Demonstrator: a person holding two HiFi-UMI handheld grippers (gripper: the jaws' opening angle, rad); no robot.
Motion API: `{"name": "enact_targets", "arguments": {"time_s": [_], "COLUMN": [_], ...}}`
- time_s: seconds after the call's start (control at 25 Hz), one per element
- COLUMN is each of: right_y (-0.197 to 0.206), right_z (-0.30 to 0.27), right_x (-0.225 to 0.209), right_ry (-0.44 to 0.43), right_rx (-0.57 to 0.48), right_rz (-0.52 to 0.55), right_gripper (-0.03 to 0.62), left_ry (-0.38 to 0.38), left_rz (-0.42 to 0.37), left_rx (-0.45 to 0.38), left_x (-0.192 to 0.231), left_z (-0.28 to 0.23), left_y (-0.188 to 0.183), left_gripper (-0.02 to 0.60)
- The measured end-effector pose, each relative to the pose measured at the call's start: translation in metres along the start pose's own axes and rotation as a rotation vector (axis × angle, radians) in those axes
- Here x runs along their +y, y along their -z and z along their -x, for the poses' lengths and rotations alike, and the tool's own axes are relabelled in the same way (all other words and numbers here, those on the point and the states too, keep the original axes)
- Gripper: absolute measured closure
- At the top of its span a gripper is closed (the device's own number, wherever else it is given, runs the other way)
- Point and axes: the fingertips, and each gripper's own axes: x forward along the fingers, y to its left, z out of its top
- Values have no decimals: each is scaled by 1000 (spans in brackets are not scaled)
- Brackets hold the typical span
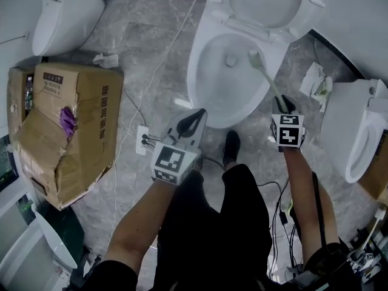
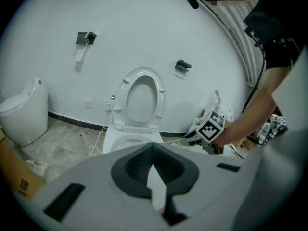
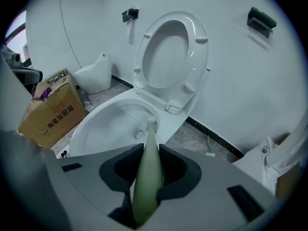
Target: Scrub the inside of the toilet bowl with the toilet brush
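Note:
The white toilet bowl (image 1: 194,71) stands open, its seat (image 1: 267,2) lifted against the wall. My right gripper (image 1: 284,106) is shut on the pale green handle of the toilet brush (image 1: 267,79). The brush head (image 1: 254,58) reaches over the right side of the rim into the bowl. In the right gripper view the handle (image 3: 147,172) runs between the pads towards the bowl (image 3: 106,124), with the bristles (image 3: 151,124) at its far end. My left gripper (image 1: 195,119) hovers just before the bowl's front rim, shut and holding nothing (image 2: 153,170).
A torn cardboard box (image 1: 66,126) sits on the floor at the left. Other white toilets stand at the upper left (image 1: 60,17) and the right (image 1: 357,132). A power strip (image 1: 143,141) with a white cable lies near the person's shoe (image 1: 231,145).

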Motion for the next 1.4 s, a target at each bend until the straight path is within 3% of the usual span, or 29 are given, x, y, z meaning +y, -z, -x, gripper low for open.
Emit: {"name": "enact_targets", "arguments": {"time_s": [0.52,1.08,1.4], "right_y": [14,45,67], "right_z": [14,33,42], "right_x": [4,28,44], "right_ry": [-27,-57,-126], "right_rx": [24,44,57], "right_rz": [-9,50,103], "right_gripper": [490,490,490], "left_ry": [8,-4,-18], "left_rz": [19,20,29], "left_rx": [19,14,0], "left_x": [-9,-9,-9], "left_z": [2,26,40], "left_y": [18,34,38], "left_gripper": [578,578,578]}}
